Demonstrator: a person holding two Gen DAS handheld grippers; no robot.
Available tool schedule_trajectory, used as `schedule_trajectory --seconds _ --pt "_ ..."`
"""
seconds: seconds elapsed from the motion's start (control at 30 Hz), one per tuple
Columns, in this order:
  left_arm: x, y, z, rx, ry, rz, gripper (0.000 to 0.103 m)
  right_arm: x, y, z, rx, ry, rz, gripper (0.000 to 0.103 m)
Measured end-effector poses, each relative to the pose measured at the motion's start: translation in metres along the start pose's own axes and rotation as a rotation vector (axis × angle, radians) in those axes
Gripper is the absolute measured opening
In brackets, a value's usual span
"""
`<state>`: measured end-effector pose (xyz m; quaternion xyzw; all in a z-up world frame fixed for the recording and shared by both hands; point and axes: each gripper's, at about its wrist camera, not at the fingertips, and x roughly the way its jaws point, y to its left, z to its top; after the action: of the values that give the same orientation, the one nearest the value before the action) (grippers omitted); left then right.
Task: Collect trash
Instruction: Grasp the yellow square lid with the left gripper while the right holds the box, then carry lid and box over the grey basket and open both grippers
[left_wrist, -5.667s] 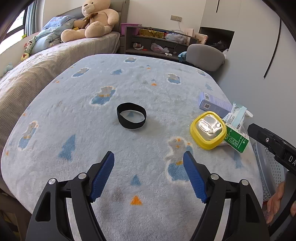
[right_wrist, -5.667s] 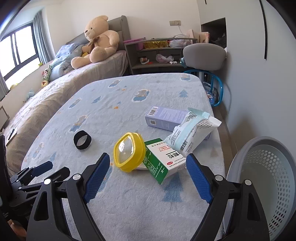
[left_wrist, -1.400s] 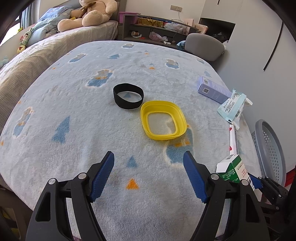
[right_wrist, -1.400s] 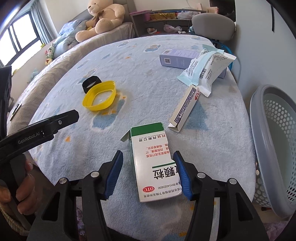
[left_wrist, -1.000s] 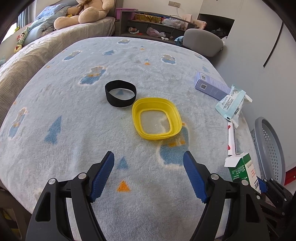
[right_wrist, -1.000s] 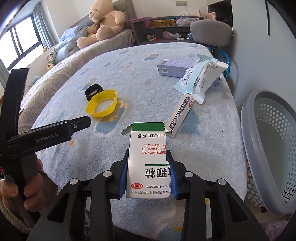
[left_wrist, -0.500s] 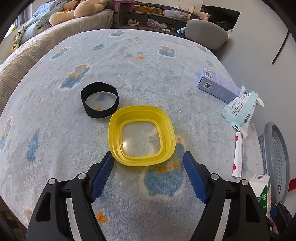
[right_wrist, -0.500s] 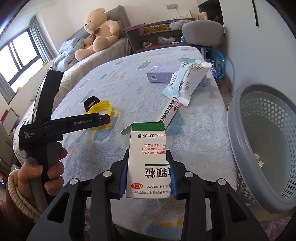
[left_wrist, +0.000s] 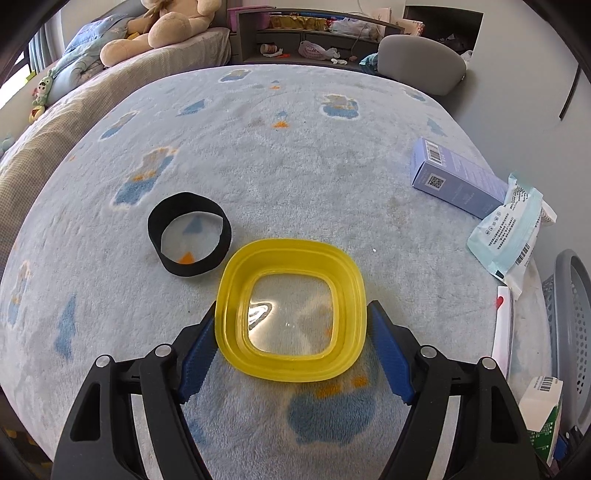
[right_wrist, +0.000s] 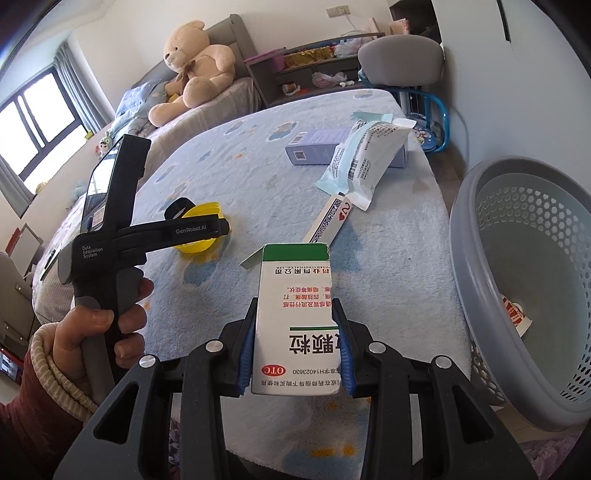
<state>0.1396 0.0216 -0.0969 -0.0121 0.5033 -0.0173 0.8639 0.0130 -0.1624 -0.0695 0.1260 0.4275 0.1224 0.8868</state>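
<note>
A: Right claw (right_wrist: 297, 350) is clamped on the green-and-white box (right_wrist: 295, 317); the basket (right_wrist: 517, 295) sits off to its right.

B: Left claw (left_wrist: 293, 343) gapes around the yellow lid (left_wrist: 291, 310) — close squarely.

Bright daylit bedroom: dark-framed window (right_wrist: 44, 122) at left, teddy bear (right_wrist: 195, 62) on a bed (right_wrist: 207, 107), cluttered shelving (left_wrist: 314, 33) and, apparently, a grey chair (left_wrist: 421, 66) against pale walls.

The black left gripper (right_wrist: 218, 230) reads "GenRobot.AI" and "Data Acquisition System"; the white-and-green cardboard medicine box (right_wrist: 295, 317) shows "OTC" and "H14023630".
</note>
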Motion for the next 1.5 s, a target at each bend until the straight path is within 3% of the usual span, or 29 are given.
schedule_trajectory --seconds 0.17,0.57,0.93,1.2,1.5 --pt "-0.012 0.006 -0.008 -0.018 -0.016 -0.048 0.067 0.0 -0.001 0.0 0.005 0.001 -0.008 0.036" --pt "-0.068 0.01 -0.052 0.007 -0.072 -0.066 0.067 -0.01 0.002 0.0 -0.003 -0.022 -0.003 0.036" --pt "-0.106 0.0 -0.065 0.041 -0.129 -0.114 0.067 -0.036 0.007 -0.003 -0.001 -0.062 -0.013 0.036" --pt "-0.128 -0.025 -0.071 0.082 -0.157 -0.143 0.067 -0.065 -0.016 -0.008 0.04 -0.103 -0.036 0.036" --pt "-0.133 -0.079 -0.076 0.17 -0.153 -0.167 0.067 -0.089 -0.061 -0.009 0.09 -0.147 -0.068 0.036"
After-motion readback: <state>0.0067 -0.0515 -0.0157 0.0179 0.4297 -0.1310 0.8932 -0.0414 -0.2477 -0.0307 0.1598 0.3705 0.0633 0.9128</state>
